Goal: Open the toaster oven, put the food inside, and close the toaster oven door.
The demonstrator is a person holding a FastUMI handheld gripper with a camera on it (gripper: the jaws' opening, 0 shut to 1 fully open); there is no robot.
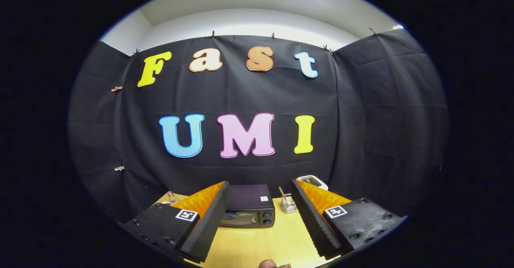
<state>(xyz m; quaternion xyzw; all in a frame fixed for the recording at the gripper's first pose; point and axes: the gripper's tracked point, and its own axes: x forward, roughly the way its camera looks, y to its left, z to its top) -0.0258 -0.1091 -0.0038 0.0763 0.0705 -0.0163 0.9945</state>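
Jaws spread wide and holding nothing, the gripper hangs above the table with bare wood showing in the gap between its two fingers. The left finger angles in from about seven o'clock, its black ribbed pad facing inward, orange shell behind it and a small square marker on its black housing; the right finger mirrors it from five o'clock with the same ribbed pad, orange shell and marker. Just ahead of the fingertips, at twelve o'clock from the gap, sits the toaster oven, a dark box on the light wooden table, glass door up and shut, two knobs stacked on its right side, its left edge tucked behind the left finger. At one o'clock from the oven, just beside it, stands a small wire holder with a stick poking up. Beyond the right fingertip, a white device peeks over. Off at ten o'clock, past the left finger, a small glass bottle stands near the table's far corner. Down at six o'clock, between the fingers, a rounded brown thing just pokes in, too little of it showing to name.
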